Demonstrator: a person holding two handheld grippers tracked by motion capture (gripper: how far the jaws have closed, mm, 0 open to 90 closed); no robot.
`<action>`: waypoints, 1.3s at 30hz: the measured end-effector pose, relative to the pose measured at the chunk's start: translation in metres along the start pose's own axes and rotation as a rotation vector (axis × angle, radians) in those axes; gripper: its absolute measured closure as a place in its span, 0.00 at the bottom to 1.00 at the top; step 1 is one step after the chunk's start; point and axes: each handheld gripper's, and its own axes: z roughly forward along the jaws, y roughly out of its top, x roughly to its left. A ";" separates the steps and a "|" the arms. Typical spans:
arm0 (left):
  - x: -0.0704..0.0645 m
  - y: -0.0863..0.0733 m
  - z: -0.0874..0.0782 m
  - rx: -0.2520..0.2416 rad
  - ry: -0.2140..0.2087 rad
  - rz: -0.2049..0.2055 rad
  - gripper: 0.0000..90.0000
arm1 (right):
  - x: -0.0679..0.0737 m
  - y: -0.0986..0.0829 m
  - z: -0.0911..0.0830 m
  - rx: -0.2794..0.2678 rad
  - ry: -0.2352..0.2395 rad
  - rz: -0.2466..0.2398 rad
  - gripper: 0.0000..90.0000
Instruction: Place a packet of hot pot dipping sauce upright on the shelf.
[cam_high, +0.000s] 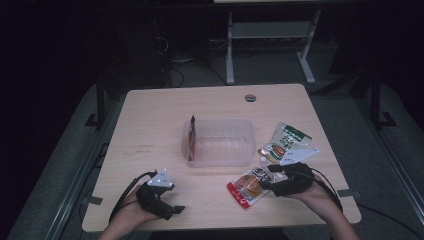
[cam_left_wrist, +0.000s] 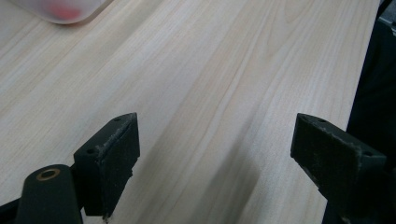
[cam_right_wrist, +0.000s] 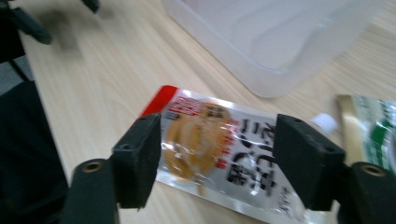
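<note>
A red and silver snack packet (cam_high: 248, 185) (cam_right_wrist: 210, 144) lies flat near the table's front edge. My right gripper (cam_high: 266, 184) (cam_right_wrist: 217, 158) is open, its jaws standing on either side of the packet's width, just above or at it. A clear plastic tub (cam_high: 220, 142) (cam_right_wrist: 275, 37) sits mid-table with a red packet (cam_high: 191, 140) standing on edge against its left wall. A green and white packet (cam_high: 286, 142) (cam_right_wrist: 373, 126) lies to the right of the tub. My left gripper (cam_high: 172, 210) (cam_left_wrist: 215, 158) is open over bare wood at the front left.
The light wooden table (cam_high: 150, 130) has a grey round cap (cam_high: 250, 97) at its far edge. A small white bit (cam_high: 262, 160) (cam_right_wrist: 324, 122) lies between the tub and the packets. A corner of the tub (cam_left_wrist: 60, 7) shows ahead of the left gripper. Dark floor and desk legs lie beyond.
</note>
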 end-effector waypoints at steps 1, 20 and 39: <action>0.000 0.000 0.000 0.000 0.000 0.001 0.17 | -0.003 -0.002 0.000 -0.003 -0.004 -0.001 0.41; -0.002 0.002 0.001 -0.022 0.001 -0.001 0.17 | -0.052 -0.024 -0.004 0.012 -0.069 0.074 0.99; -0.001 0.001 0.002 0.002 -0.007 0.013 0.17 | -0.079 -0.031 0.026 0.130 -0.083 0.123 1.00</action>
